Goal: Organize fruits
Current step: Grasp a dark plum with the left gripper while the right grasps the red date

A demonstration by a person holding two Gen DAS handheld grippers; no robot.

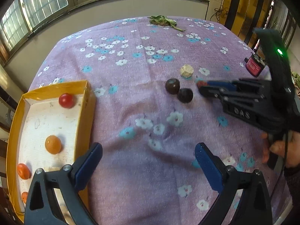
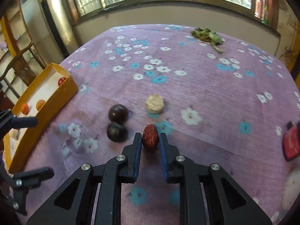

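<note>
My right gripper point(image 2: 150, 138) is shut on a wrinkled red date point(image 2: 150, 137), low over the purple flowered cloth; it shows in the left wrist view point(image 1: 202, 87) with the date point(image 1: 201, 83) at its tips. Two dark round fruits point(image 2: 118, 113) point(image 2: 116, 132) lie just left of it, also in the left wrist view point(image 1: 172, 85) point(image 1: 185, 95). A pale beige piece point(image 2: 154, 103) point(image 1: 186, 71) lies behind. My left gripper point(image 1: 148, 161) is open and empty beside a yellow box point(image 1: 85, 112) holding a red tomato point(image 1: 66, 100) and orange ones point(image 1: 53, 144).
A dried green leafy bunch point(image 2: 207, 34) lies at the far edge of the table. A red packet point(image 2: 291, 142) point(image 1: 254, 65) lies at the right. Windows and a wall run behind the table. The yellow box point(image 2: 56, 95) stands at the left edge.
</note>
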